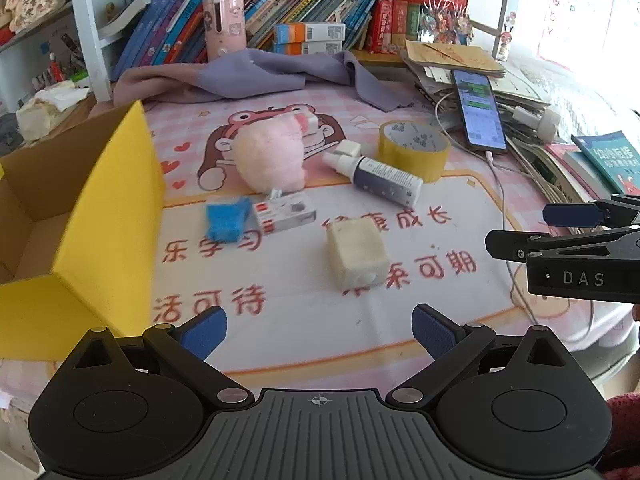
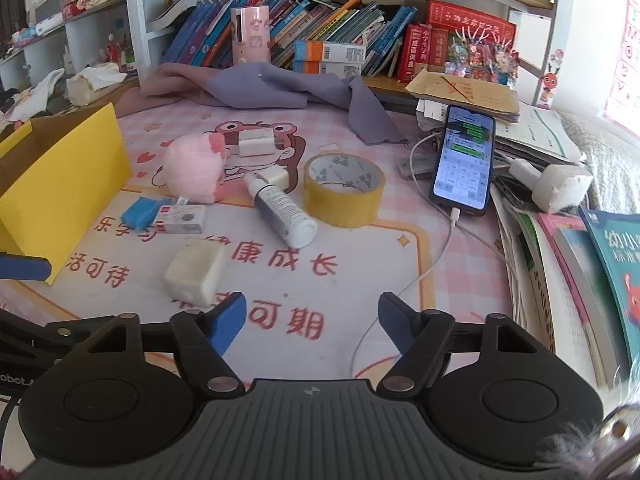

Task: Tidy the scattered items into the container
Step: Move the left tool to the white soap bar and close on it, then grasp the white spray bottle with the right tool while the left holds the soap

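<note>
Two handheld grippers hover over a pink cartoon desk mat (image 1: 280, 344) strewn with clutter: a pale cream rectangular block (image 1: 357, 252), a fluffy pink plush toy (image 1: 269, 162), a white-capped dark spray bottle (image 1: 380, 178) and a yellow roll of tape (image 1: 414, 150). The yellow-sided cardboard box (image 1: 108, 216) waits at left. The left gripper (image 1: 318, 332) and right gripper (image 2: 312, 318) both stand open and empty. The block, possibly soft foam, could skid or tip if a pad clips its edge.
</note>
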A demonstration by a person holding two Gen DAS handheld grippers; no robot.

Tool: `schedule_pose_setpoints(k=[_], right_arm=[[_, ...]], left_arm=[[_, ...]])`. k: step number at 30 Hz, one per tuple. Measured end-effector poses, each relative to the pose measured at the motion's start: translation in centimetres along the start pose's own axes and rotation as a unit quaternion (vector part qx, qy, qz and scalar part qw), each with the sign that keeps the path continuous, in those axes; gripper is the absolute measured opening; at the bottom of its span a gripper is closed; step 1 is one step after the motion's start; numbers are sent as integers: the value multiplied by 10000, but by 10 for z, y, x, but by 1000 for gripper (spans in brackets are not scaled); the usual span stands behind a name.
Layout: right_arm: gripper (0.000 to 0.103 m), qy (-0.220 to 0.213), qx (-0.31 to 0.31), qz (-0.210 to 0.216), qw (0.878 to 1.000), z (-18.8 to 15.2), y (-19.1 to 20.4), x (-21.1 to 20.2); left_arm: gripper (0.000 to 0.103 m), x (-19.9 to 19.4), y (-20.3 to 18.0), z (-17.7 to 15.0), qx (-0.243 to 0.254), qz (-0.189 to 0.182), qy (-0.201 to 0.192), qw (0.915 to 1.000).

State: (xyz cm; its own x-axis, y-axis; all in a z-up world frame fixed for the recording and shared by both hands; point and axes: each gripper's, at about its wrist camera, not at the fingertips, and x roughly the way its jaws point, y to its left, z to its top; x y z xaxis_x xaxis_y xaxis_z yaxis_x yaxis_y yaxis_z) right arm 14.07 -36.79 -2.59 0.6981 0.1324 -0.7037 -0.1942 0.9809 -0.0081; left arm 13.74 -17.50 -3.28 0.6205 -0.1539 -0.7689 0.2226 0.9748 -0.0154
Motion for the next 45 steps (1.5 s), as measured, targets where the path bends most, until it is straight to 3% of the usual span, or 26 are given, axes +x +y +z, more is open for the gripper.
schedule_pose_setpoints(k=[6,14,26,29,32,33,36,45], right_arm=[[60,18,-63,220,9997,12,-24,17],[60,90,-231,501,9984,28,-39,42],[49,321,-665,1107,9911,53,-39,81],[49,394,-811,1303,9874,60,-33,93],[49,488,-908,1451,9840,66,-26,107],[49,514,-941,1486,9831,67,-24,111],[49,556,-1046,1564,9806,73,-18,124],[49,651,-1345,1645,9750,86,-1,155]], left_arm=[[99,17,-17,16,-9,195,-16,9998],[98,39,-28,34,-63,278,24,9996],[78,87,-24,44,-313,287,411,9983],[68,95,-22,43,-338,260,551,9976],[51,97,-20,40,-326,177,601,9975],[41,96,-19,41,-304,126,594,9977],[37,93,-15,40,-333,74,649,9973],[34,78,10,34,-813,449,681,9934]])
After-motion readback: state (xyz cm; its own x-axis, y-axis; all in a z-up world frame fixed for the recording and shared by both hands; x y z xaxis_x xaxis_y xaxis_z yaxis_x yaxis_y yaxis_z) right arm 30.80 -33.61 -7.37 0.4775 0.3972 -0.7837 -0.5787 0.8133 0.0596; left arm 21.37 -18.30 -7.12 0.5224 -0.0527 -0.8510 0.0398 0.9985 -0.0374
